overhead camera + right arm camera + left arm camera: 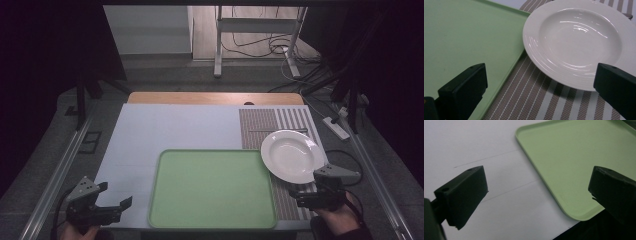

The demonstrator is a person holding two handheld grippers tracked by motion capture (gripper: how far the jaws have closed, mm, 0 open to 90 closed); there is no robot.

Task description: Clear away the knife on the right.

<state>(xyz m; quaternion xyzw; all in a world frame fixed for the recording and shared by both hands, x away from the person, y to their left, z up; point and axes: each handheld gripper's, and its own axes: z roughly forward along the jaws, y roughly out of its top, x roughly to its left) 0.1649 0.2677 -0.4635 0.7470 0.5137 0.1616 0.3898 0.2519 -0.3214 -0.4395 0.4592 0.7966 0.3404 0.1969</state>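
A white deep plate [292,155] [579,40] rests on a brown striped placemat [257,127] [544,100] at the table's right side. Beside it lies an empty light green tray [212,189] [574,160] [466,37]. My right gripper [306,192] [540,91] hovers just in front of the plate's near rim, jaws wide open with nothing between them. My left gripper [116,196] [537,195] is at the near left, open and empty, its jaws straddling the tray's near left corner over the white table surface [474,145].
The white tabletop [170,127] stretches behind the tray, with a wooden strip [215,98] at its far edge. A thin dark utensil [277,130] lies on the placemat behind the plate. Beyond the table stand a metal frame [260,30] and cables on the floor.
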